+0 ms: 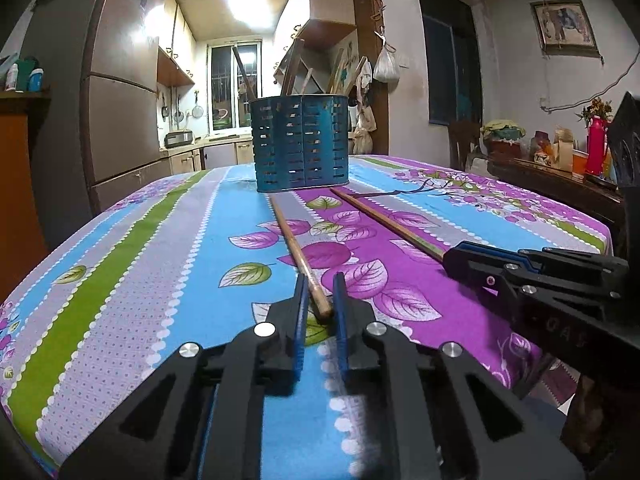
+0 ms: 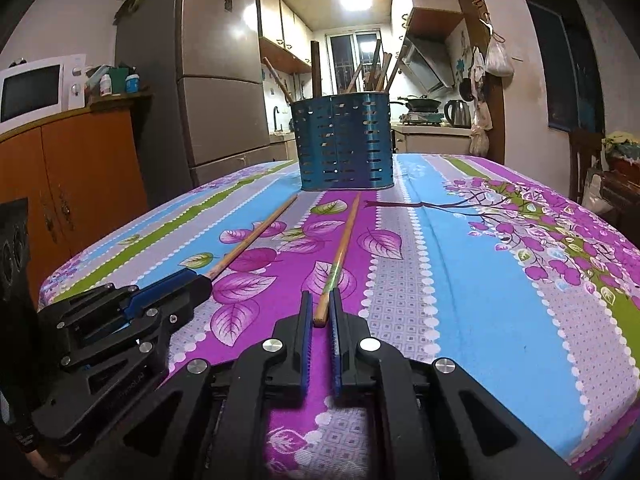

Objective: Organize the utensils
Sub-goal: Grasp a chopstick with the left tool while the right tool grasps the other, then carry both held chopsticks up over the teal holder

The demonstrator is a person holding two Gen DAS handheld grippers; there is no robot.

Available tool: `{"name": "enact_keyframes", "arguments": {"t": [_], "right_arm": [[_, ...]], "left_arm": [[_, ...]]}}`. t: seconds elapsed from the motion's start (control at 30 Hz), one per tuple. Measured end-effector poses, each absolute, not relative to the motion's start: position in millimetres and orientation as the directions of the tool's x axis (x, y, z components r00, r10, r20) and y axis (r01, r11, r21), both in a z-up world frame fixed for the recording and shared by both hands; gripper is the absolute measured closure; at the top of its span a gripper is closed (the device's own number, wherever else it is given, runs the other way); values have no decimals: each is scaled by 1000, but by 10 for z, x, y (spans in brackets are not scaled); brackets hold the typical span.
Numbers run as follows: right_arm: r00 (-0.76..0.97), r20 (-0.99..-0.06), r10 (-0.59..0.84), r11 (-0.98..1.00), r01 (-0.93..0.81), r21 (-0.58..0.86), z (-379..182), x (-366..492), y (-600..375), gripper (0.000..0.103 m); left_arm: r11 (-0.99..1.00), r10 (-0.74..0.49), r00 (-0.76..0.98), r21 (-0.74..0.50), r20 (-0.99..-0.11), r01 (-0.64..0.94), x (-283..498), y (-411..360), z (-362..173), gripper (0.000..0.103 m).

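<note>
**Both chopsticks gripped, lift to holder next**

Step in hand: pickup. Left gripper point(image 1: 318, 300) has its jaws clenched on the near end of the left chopstick point(image 1: 294, 246); right gripper point(image 2: 320, 310) is clenched the same way on the near end of the right chopstick point(image 2: 340, 256). Both sticks lie flat on the floral tablecloth point(image 2: 460, 260) over the worktop, w/ far tips pointing at the blue perforated utensil holder point(image 1: 300, 144) and stopping just short of its base. The holder stands upright at the worktop's far side, several other chopsticks already upright in it.

Judged: 2 sticks left to stow, so the task looks near its end.

Next move calls for: raise both ends off the cloth, tilt the sticks toward vertical, carry them over the holder rim, drop tips-first. Grip is at the very end, so the long free length may swing or pivot; keep the clamp firm and clear the rim before release. Grippers sit near each other, so mind a clash.
</note>
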State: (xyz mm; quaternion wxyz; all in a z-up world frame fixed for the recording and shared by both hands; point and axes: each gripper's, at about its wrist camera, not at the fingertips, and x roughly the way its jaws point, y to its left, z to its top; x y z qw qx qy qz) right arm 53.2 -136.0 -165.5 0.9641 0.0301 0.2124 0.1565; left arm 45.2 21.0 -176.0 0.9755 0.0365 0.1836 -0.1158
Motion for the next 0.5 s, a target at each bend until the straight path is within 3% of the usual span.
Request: {"name": "enact_keyframes", "arguments": {"t": [0.23,0.5], "right_arm": [[875,-370,312,950,-287,120,-1531,480,-1430,95],[919,-267,291,956,-285,63,-1008,310,-1562,95]], "left_arm": [[969,-223,905,23,-361,248,450,211,-1671,98],[965,-247,940,30,-234,261,340,248,-1135,98]]}}
